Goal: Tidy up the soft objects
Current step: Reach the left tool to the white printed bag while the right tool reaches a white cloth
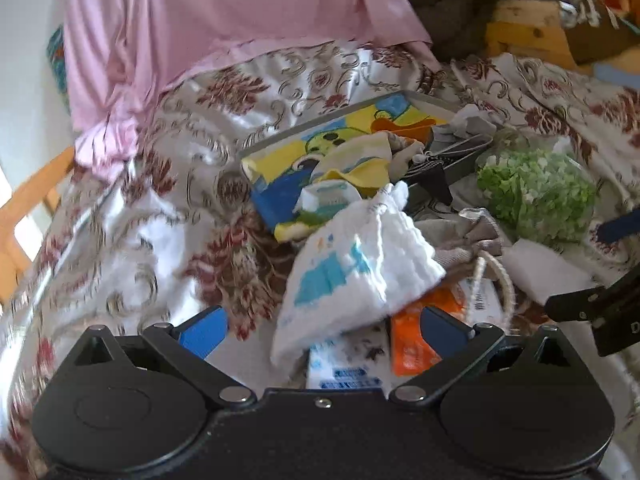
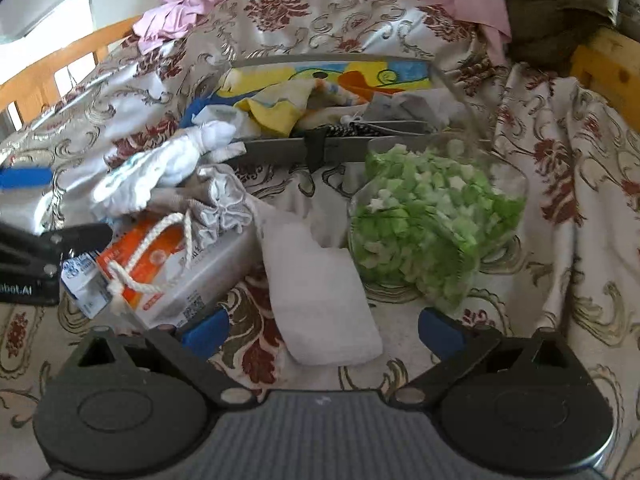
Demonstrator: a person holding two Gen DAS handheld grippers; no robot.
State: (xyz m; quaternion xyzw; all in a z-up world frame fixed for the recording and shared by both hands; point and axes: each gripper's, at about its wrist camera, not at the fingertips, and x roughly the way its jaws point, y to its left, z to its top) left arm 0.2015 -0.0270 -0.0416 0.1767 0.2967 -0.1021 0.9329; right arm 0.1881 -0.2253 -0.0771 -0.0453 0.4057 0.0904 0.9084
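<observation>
Your right hand-held gripper [image 2: 322, 330] stands wide and empty. The folded white cloth [image 2: 320, 300] lies directly ahead between its 2 fingers, long axis running away from you and leaning slightly left. Your left hand-held gripper [image 1: 322, 330], also wide and empty, has the white-and-blue cloth [image 1: 352, 264] just ahead. Beyond both: the bag of green pieces [image 2: 432, 224], then the grey tray [image 2: 280, 146]. The right arm appears nearer the folded cloth.

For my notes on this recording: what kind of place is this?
Probably a room at home, perhaps a bedroom: a flowered cloth covers the surface, pink fabric is draped behind, and a wooden frame stands near a window.
</observation>
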